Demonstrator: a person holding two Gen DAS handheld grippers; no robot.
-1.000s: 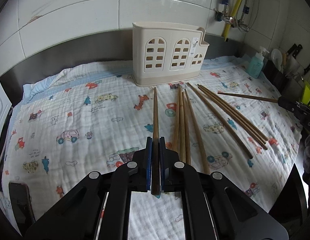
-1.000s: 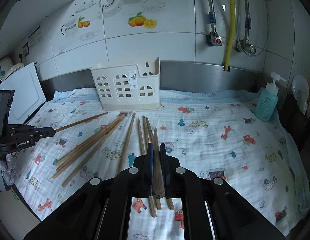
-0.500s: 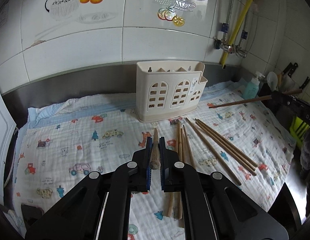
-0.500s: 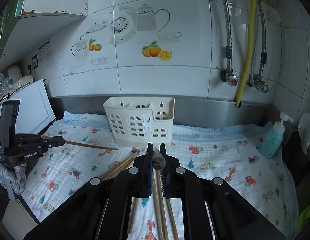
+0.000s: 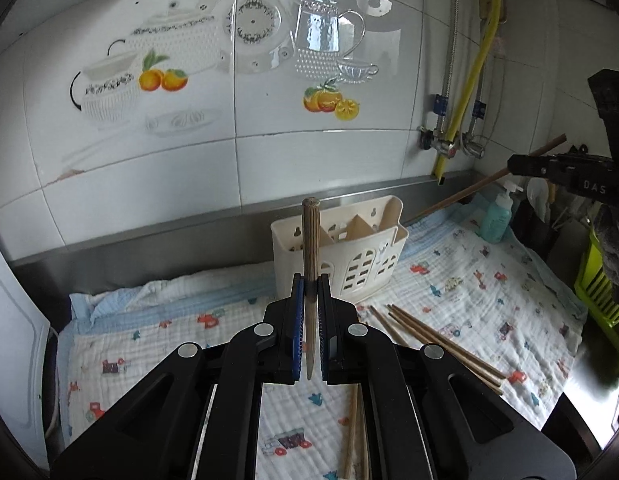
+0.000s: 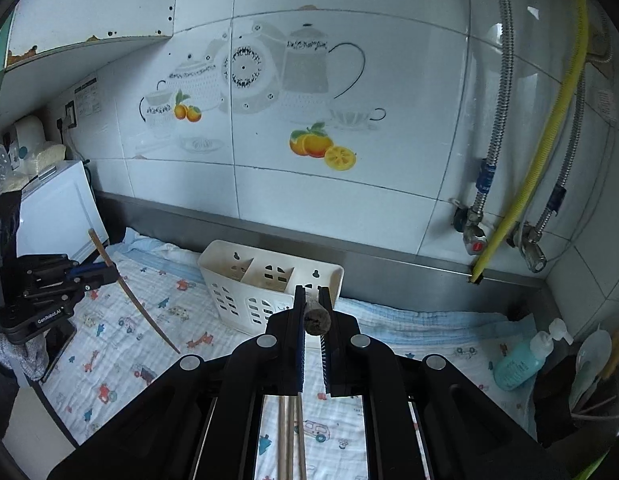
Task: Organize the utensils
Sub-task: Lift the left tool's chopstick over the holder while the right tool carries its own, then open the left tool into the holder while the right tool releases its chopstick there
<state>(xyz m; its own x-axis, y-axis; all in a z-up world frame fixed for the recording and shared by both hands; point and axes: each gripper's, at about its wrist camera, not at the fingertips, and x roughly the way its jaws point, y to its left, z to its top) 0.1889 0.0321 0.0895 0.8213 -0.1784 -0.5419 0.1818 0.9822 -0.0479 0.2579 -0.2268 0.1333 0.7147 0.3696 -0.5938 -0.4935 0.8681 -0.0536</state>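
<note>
In the left wrist view my left gripper (image 5: 310,280) is shut on a wooden chopstick (image 5: 310,236) that stands steeply, thick end up, in front of the cream utensil holder (image 5: 373,252). My right gripper (image 6: 312,294) is shut on another chopstick (image 6: 316,320), whose blunt end faces the camera just before the holder (image 6: 245,280). Each gripper shows in the other's view: the right gripper (image 5: 549,166) with its chopstick (image 5: 461,196), and the left gripper (image 6: 105,272) with its chopstick (image 6: 145,312). Several loose chopsticks (image 5: 437,340) lie on the patterned cloth (image 5: 489,280).
A teal soap bottle (image 5: 497,220) stands at the cloth's right end by a dark utensil pot. A green rack (image 5: 597,288) is at the far right. Taps and a yellow hose (image 6: 525,184) hang on the tiled wall. A white board (image 6: 57,208) leans at the left.
Both grippers have risen well above the cloth, each carrying its chopstick. The chopsticks have tipped from lying forward to steep, and the holder's open top has come into sight.
</note>
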